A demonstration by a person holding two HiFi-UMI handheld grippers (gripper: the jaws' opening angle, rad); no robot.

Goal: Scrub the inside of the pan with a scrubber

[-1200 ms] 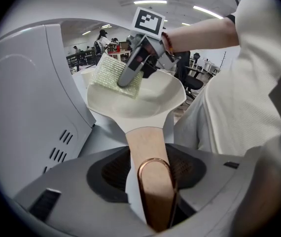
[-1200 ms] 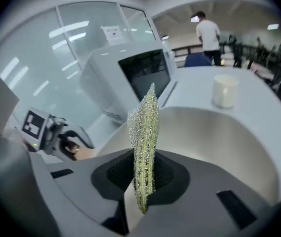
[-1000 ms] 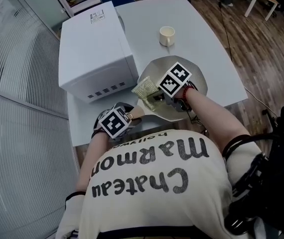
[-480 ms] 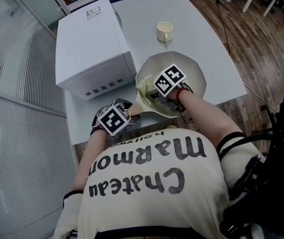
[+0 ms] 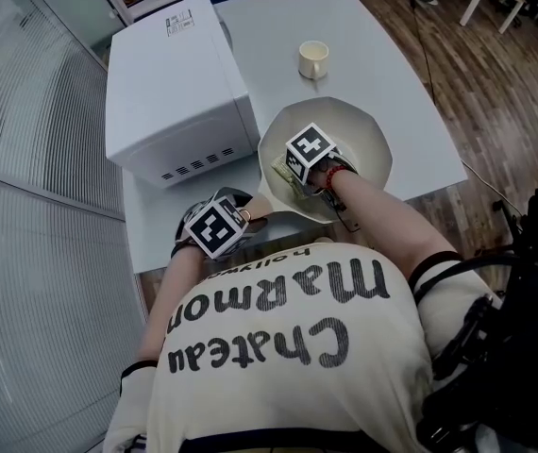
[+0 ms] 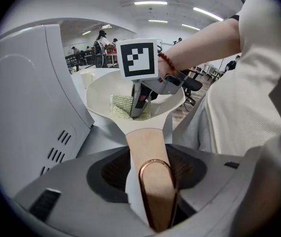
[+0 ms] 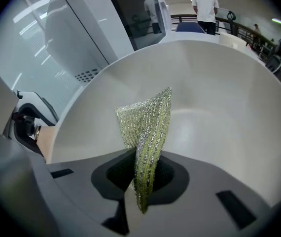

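Note:
A cream pan sits on the white table, its tan handle with a copper loop pointing towards me. My left gripper is shut on that handle, which runs between the jaws. A green-silver mesh scrubber hangs pinched in my right gripper. The right gripper points down into the pan's left side. There the scrubber lies against the inner wall, under the right gripper.
A white microwave-like box stands just left of the pan. A cream cup is beyond the pan on the table. The table's right edge and wooden floor lie to the right. A person stands far off.
The right gripper has shifted a little left and tipped down, carrying the scrubber from over the pan's left rim down into the pan. The left gripper has stayed on the handle.

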